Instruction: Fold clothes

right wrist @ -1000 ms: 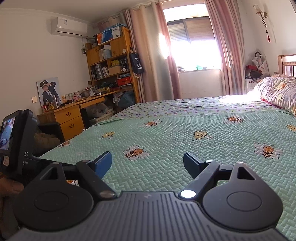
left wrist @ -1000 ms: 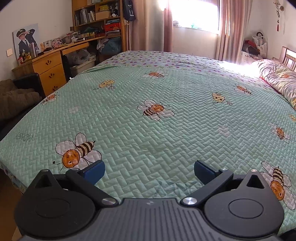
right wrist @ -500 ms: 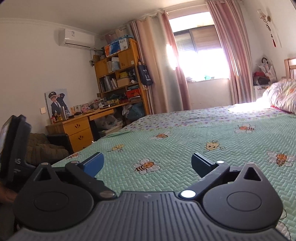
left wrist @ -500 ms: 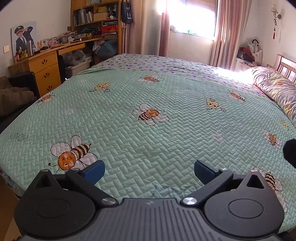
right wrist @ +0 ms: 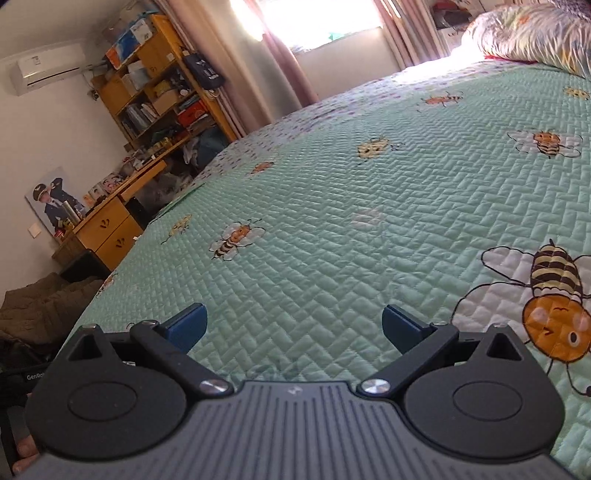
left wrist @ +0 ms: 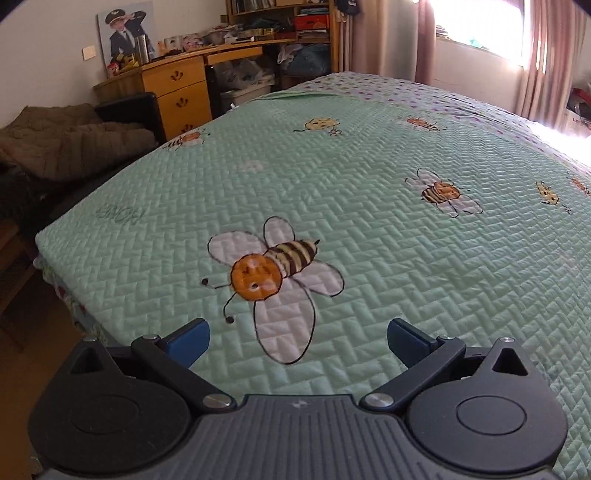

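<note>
- The left gripper [left wrist: 297, 341] stands wide, its blue pads well apart with nothing between them, above the big bee [left wrist: 273, 269] printed on the quilt [left wrist: 406, 258].
- The right gripper [right wrist: 293, 326] is just as wide and empty, low over the quilt [right wrist: 332, 221], with another big bee [right wrist: 550, 314] to its right.
- Writing: pale letters quilted near the bed's left corner [left wrist: 120, 216] read upside down, roughly "HONEY"; "GenRo…" [right wrist: 35, 376] shows on a dark device at the right view's left edge, cut off there.
- No garment lies on the quilt in either view; the only loose cloth is a brown heap [left wrist: 70, 140] on a dark chair left of the bed.
- Edges and room: the bed's left corner and near edge fall away just left of the left gripper, with bare floor [left wrist: 33, 354] below; from the big bee toward the window the quilt lies flat and open.
- Only the right view shows the pillow [right wrist: 535, 33] at the bed's far right, the air conditioner [right wrist: 44, 70] and fingertips [right wrist: 24, 448] at its lower left.
- Both show the desk [left wrist: 177, 88] and portrait [left wrist: 125, 33] beyond the bed.
</note>
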Demonstrator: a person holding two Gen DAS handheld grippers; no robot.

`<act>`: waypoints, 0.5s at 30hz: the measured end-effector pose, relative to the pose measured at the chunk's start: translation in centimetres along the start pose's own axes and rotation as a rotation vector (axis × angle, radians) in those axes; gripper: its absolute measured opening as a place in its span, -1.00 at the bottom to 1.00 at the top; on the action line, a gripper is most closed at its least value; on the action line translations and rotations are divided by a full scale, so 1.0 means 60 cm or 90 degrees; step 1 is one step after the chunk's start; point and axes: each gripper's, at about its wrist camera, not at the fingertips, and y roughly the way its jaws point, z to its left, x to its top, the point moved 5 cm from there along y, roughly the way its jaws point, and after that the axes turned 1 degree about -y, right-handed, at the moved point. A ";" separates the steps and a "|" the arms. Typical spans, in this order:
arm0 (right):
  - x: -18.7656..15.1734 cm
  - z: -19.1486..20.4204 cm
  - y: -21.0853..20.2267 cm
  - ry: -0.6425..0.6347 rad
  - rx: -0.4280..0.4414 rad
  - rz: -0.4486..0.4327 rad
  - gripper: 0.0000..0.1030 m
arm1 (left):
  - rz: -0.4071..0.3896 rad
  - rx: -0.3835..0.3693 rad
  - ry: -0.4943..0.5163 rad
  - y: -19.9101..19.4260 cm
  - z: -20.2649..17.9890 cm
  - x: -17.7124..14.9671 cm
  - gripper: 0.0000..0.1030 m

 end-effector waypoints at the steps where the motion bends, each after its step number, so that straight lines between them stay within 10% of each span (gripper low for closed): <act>1: -0.008 0.018 -0.005 -0.019 0.012 -0.003 0.95 | 0.004 -0.005 -0.003 -0.002 0.003 -0.009 0.99; 8: -0.049 0.122 -0.062 -0.202 0.084 -0.048 0.95 | -0.005 -0.020 0.048 -0.003 -0.044 -0.020 0.99; 15: -0.050 0.114 -0.095 -0.213 0.071 -0.038 0.95 | -0.042 -0.031 0.074 -0.030 -0.092 -0.001 0.99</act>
